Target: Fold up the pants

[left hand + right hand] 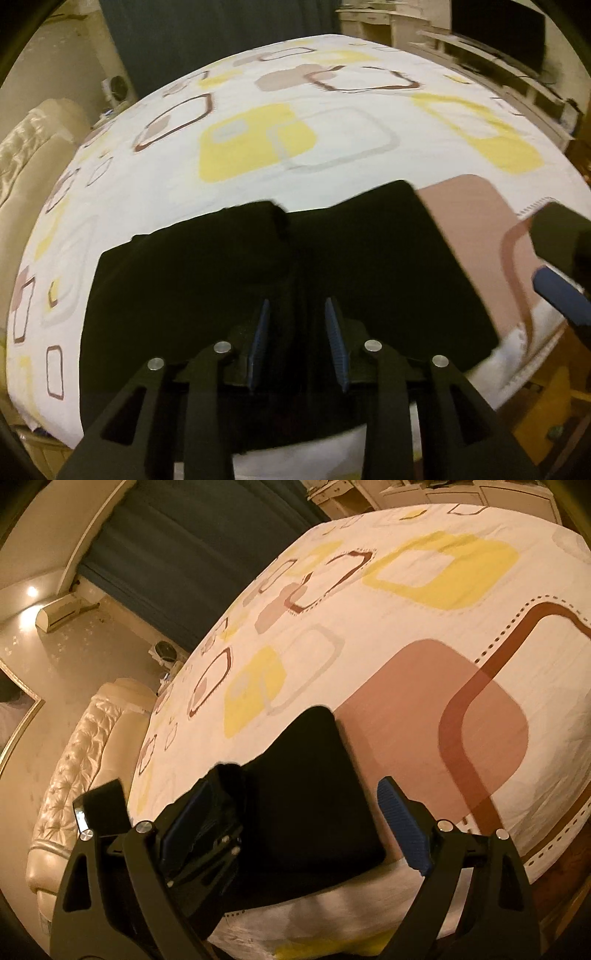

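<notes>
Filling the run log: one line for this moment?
pants: folded on bed | left gripper: open, above | right gripper: open

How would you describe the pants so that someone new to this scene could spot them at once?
Start from the big bed, whose white cover is printed with yellow and brown rounded squares. At its near edge, under the left gripper, lie the pants, a flat folded slab. They are the only plain black cloth on the patterned cover.
</notes>
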`<state>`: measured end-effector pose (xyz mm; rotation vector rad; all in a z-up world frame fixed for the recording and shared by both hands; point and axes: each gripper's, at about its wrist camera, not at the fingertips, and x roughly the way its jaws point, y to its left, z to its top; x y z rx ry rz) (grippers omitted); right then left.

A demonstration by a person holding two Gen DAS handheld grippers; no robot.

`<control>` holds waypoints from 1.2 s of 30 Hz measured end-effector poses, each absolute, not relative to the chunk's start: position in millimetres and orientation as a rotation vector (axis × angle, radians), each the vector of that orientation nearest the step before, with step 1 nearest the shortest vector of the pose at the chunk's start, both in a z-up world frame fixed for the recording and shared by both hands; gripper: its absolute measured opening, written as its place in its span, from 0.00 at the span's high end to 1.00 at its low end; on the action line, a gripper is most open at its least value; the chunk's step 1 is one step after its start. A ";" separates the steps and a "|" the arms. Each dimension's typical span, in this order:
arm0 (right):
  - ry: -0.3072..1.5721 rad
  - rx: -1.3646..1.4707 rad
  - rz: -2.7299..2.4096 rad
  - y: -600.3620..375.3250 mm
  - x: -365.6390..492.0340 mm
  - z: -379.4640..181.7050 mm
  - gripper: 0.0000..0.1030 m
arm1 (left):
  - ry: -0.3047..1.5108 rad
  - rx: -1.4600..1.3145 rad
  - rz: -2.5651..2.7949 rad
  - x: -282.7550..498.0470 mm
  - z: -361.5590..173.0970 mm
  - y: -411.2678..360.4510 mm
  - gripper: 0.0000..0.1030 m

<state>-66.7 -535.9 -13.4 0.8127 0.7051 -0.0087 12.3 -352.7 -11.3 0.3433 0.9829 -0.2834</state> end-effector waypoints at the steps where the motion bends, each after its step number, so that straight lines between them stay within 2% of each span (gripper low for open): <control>1: 0.697 0.814 -0.014 -538.2 -68.4 -11.4 0.12 | 0.981 0.328 -0.295 10.3 -7.3 -351.5 0.69; 3: 0.678 0.826 -0.017 -543.2 -71.3 -7.0 0.12 | 0.983 0.283 -0.327 7.2 2.4 -343.8 0.65; 5: 0.663 0.835 -0.003 -544.9 -74.1 -2.6 0.12 | 0.971 0.253 -0.353 2.3 14.5 -332.3 0.47; 7: 0.654 0.836 0.022 -543.7 -74.5 2.0 0.12 | 0.928 0.192 -0.370 -1.2 34.5 -303.1 0.35; 10: 0.648 0.850 0.100 -537.2 -71.6 7.9 0.12 | 0.871 0.148 -0.359 -3.5 53.6 -258.7 0.27; 13: 0.673 0.884 0.209 -521.8 -62.2 6.3 0.12 | 0.860 0.115 -0.342 1.2 57.8 -205.9 0.25; 19: 0.790 0.921 0.328 -485.0 -34.4 -19.2 0.12 | 0.912 0.046 -0.265 24.3 26.4 -111.5 0.22; 27: 0.921 0.792 0.305 -439.7 5.4 -47.0 0.12 | 0.995 -0.023 -0.260 33.8 -12.2 -74.8 0.22; 29: 0.969 0.768 0.310 -431.6 16.9 -54.0 0.18 | 1.021 -0.036 -0.275 36.5 -17.5 -73.3 0.22; 32: 1.025 0.809 0.343 -422.8 27.6 -67.4 0.34 | 1.042 -0.058 -0.291 37.8 -23.3 -73.5 0.22; 36: 1.078 0.791 0.380 -404.1 32.0 -76.8 0.64 | 1.034 -0.036 -0.285 36.4 -24.6 -72.5 0.22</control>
